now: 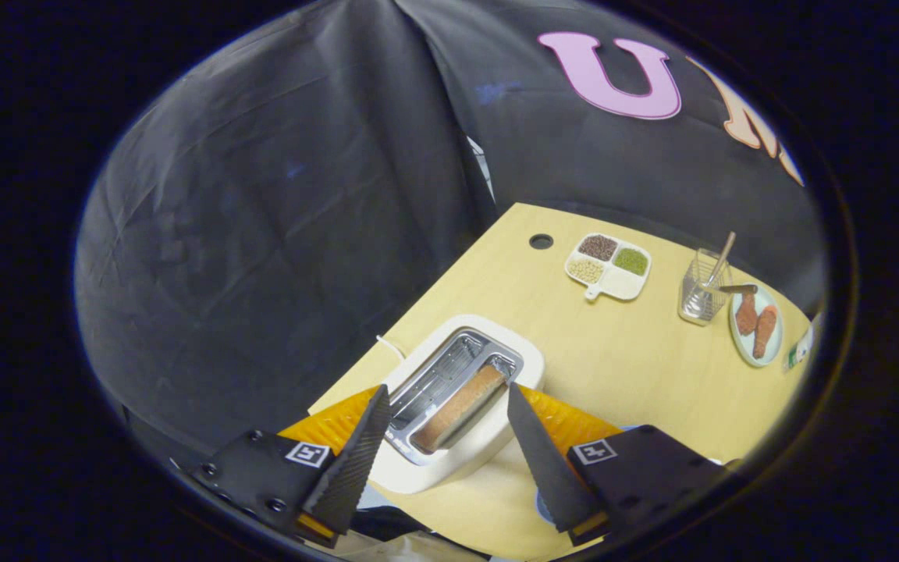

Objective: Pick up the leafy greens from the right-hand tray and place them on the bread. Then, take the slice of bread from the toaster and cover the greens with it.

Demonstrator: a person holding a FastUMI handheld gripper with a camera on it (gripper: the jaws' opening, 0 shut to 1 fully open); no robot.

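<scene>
While the gripper (445, 400) hangs above the toaster (461, 398), the slice of bread (461, 406) stands on edge in one of the two slots, the slot nearer the right finger. Seen from above, the slice lies in the gap between the two fingertips, closer to the right one; neither finger touches it. Fingers spread wide, holding nothing. The second slot, on the left finger's side, shows bare metal grating.

Toaster body is pale, with rounded corners, and sits on a light wooden table (621, 367) near the table's edge. A thin white cord (389, 346) runs off from its far left side.

Beyond the fingers and well apart from the toaster:
- a white divided dish (608, 267) with four compartments, three holding small grains or seeds (dark brown, green, pale), the fourth bare;
- a round dark hole (541, 241) in the tabletop just left of that dish;
- a clear glass holder (701, 295) with a wooden stick standing tilted in it;
- touching or just beside it, a pale plate (758, 326) with two reddish-brown pieces, kind not clear.
</scene>
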